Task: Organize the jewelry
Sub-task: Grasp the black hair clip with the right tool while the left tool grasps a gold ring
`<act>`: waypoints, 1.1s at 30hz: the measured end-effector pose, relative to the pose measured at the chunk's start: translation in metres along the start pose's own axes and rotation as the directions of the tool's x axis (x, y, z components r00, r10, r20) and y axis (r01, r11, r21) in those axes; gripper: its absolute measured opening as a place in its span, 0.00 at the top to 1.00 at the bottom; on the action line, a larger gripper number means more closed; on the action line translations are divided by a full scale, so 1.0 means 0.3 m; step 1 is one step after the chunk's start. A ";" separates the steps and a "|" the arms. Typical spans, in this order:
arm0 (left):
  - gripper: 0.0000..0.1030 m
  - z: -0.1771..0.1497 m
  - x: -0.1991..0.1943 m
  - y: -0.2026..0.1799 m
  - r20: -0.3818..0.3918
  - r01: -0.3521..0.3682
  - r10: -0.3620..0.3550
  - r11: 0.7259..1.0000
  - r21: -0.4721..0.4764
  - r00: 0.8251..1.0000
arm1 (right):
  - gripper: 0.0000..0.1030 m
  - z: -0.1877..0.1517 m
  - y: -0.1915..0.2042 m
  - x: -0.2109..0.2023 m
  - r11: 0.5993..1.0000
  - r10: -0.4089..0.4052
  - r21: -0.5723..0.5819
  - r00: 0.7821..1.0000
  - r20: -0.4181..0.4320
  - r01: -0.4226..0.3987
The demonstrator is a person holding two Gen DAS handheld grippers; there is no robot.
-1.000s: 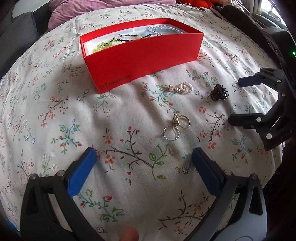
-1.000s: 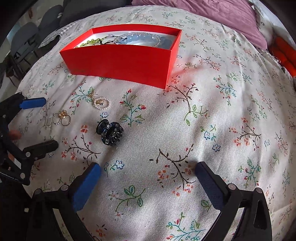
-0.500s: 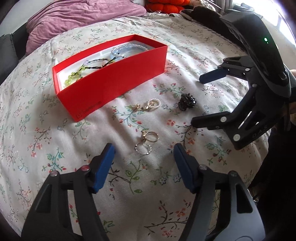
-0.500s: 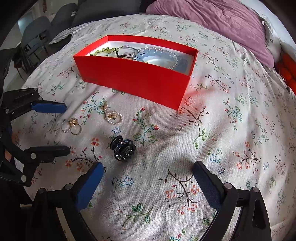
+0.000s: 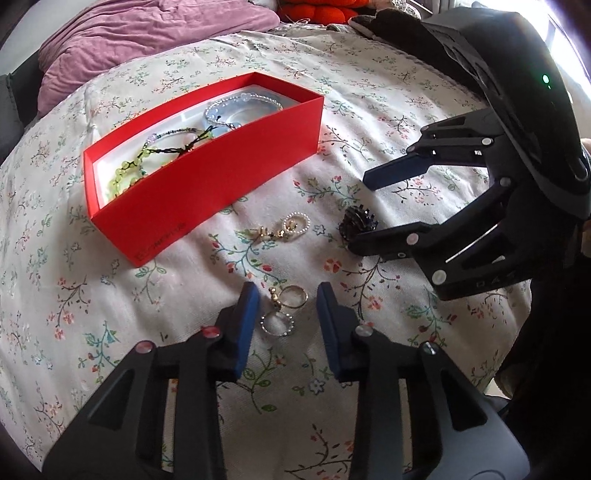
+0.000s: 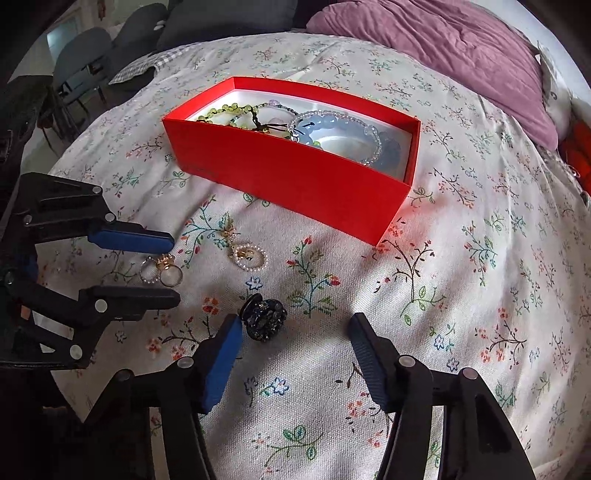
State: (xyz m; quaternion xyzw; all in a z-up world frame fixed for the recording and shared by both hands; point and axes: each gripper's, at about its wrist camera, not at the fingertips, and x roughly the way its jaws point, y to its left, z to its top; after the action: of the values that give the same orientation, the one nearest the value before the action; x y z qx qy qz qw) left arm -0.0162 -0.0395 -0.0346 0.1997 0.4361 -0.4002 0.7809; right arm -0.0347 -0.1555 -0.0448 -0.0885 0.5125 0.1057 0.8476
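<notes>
A red box lies on the flowered bedspread with bead bracelets inside. In front of it lie a pearl-hoop earring pair, a cluster of rings and a black hair clip. My left gripper straddles the rings; its jaws are closing and the pads do not touch them. My right gripper has the hair clip between its closing jaws, close to the left finger, with a gap on the right.
A purple blanket is bunched at the far end of the bed. Grey chairs stand beyond the bed's left edge. An orange item lies at the far side. Bare bedspread stretches right of the box.
Both grippers' jaws have narrowed. The left gripper has come in around the rings, and the right gripper has come in around the hair clip. The jewelry has not moved.
</notes>
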 end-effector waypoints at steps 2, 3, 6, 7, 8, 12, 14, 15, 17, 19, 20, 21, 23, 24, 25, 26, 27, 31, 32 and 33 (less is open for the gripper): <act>0.70 0.001 0.003 -0.002 -0.003 -0.005 0.005 1.000 0.003 1.000 | 0.49 0.002 0.000 0.000 1.000 0.004 -0.004 1.000 0.002 -0.004; 0.74 0.000 0.005 -0.003 -0.005 -0.006 0.006 1.000 0.006 1.000 | 0.51 0.004 -0.001 0.001 1.000 0.006 -0.008 1.000 0.003 -0.006; 0.77 -0.002 0.007 -0.014 -0.011 -0.005 0.006 1.000 0.016 1.000 | 0.62 0.005 0.007 0.000 1.000 0.015 -0.020 1.000 0.005 -0.015; 0.77 -0.003 0.007 -0.017 -0.013 -0.005 0.006 1.000 0.020 1.000 | 0.65 0.006 0.009 0.000 1.000 0.018 -0.023 1.000 0.005 -0.018; 0.78 -0.003 0.007 -0.021 -0.014 -0.005 0.005 1.000 0.024 1.000 | 0.71 0.009 0.008 0.000 0.999 0.024 -0.026 1.000 0.005 -0.024; 0.78 0.001 -0.001 -0.018 -0.015 -0.003 0.003 1.000 0.001 1.000 | 0.78 0.014 -0.001 -0.006 0.998 0.059 -0.006 0.998 -0.002 -0.059; 0.78 0.004 -0.008 -0.010 -0.012 0.001 -0.002 1.000 -0.020 1.000 | 0.78 0.016 -0.006 -0.010 0.997 0.070 0.009 0.997 -0.009 -0.070; 0.78 0.007 -0.011 -0.004 -0.009 0.002 -0.002 1.000 -0.029 1.000 | 0.78 0.016 -0.006 -0.012 0.997 0.072 0.012 0.997 -0.012 -0.072; 0.78 0.013 -0.021 0.003 0.000 0.002 -0.002 0.999 -0.047 1.000 | 0.78 0.019 -0.010 -0.017 0.997 0.076 0.015 0.997 -0.015 -0.076; 0.78 0.021 -0.031 0.008 0.008 -0.001 0.002 0.998 -0.064 1.000 | 0.78 0.024 -0.011 -0.024 0.997 0.081 0.017 0.997 -0.015 -0.081; 0.78 0.025 -0.038 0.011 0.013 -0.001 0.002 0.997 -0.072 1.000 | 0.78 0.025 -0.011 -0.029 0.996 0.082 0.020 0.997 -0.015 -0.082; 0.78 0.028 -0.044 0.013 0.018 -0.003 0.004 0.997 -0.080 1.000 | 0.78 0.028 -0.011 -0.035 0.996 0.083 0.025 0.996 -0.014 -0.082; 0.78 0.036 -0.059 0.017 0.029 -0.007 0.009 0.995 -0.098 1.000 | 0.78 0.036 -0.019 -0.047 0.996 0.084 0.038 0.996 -0.011 -0.084; 0.78 0.038 -0.069 0.017 0.035 -0.010 0.013 0.994 -0.109 0.999 | 0.78 0.040 -0.024 -0.054 0.995 0.085 0.044 0.996 -0.008 -0.085; 0.78 0.045 -0.077 0.021 0.039 -0.013 0.018 0.993 -0.119 0.999 | 0.78 0.045 -0.029 -0.063 0.995 0.085 0.052 0.996 -0.004 -0.085; 0.78 0.052 -0.085 0.025 0.044 -0.016 0.022 0.991 -0.130 0.999 | 0.78 0.050 -0.035 -0.071 0.995 0.085 0.060 0.996 0.002 -0.085; 0.78 0.059 -0.095 0.031 0.050 -0.022 0.029 0.990 -0.142 0.998 | 0.78 0.056 -0.041 -0.080 0.994 0.083 0.066 0.997 0.007 -0.083; 0.78 0.084 -0.127 0.062 0.067 -0.034 0.047 0.981 -0.194 0.997 | 0.78 0.081 -0.070 -0.113 0.992 0.077 0.099 0.997 0.029 -0.079; 0.78 0.090 -0.135 0.070 0.071 -0.038 0.054 0.977 -0.208 0.996 | 0.78 0.090 -0.080 -0.123 0.991 0.074 0.108 0.997 0.036 -0.077; 0.78 0.097 -0.140 0.077 0.073 -0.043 0.060 0.975 -0.220 0.995 | 0.78 0.099 -0.088 -0.131 0.990 0.071 0.117 0.997 0.043 -0.075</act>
State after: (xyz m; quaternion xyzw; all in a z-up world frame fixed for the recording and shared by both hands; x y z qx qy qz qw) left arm 0.0046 -0.0259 0.0156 0.1079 0.4408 -0.3371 0.8249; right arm -0.0202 -0.1767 0.0048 -0.0172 0.5044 0.1077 0.8566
